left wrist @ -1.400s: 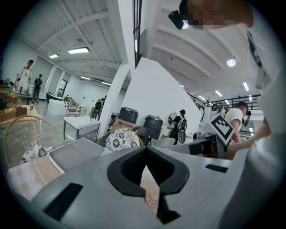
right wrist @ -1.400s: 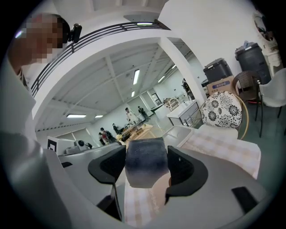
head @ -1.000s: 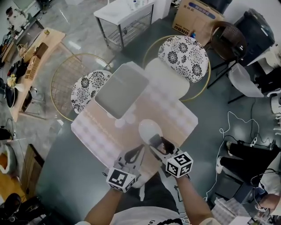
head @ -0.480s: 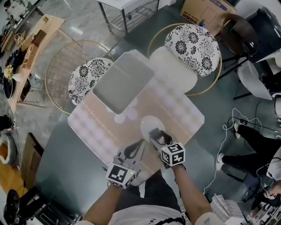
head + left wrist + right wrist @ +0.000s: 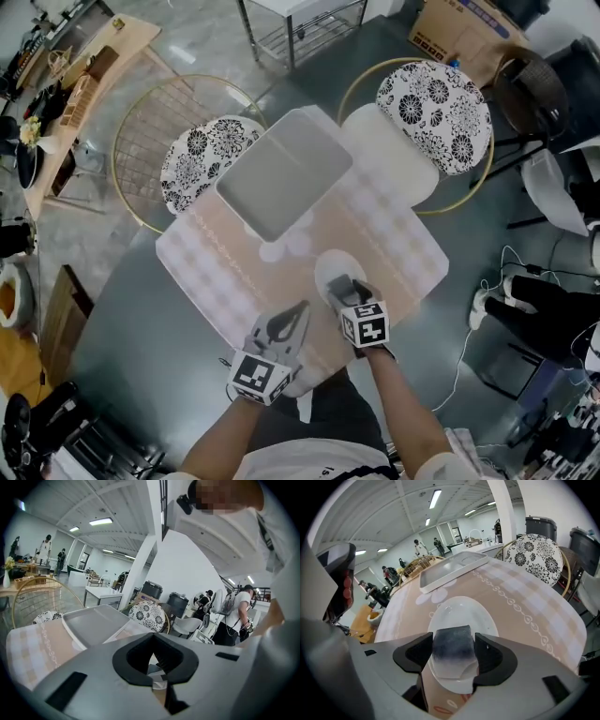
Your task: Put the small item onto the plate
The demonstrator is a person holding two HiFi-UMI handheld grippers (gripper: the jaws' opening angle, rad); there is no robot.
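Note:
The small item, a dark grey block, is clamped between the two jaws of my right gripper. It hangs just above the near half of the white oval plate. In the head view the right gripper reaches over the plate's near edge, and the item itself is hard to make out there. My left gripper rests to the left of the plate, near the table's front edge. Its jaws meet at the tips with nothing between them. In its own view the left gripper looks across the table.
A grey rectangular tray lies at the far side of the checked tablecloth. Two flower-patterned chairs stand behind the table. People stand far back in the room.
My right gripper has moved forward with the item, from short of the plate to over its near half. The left gripper has stayed in place. The head camera has shifted.

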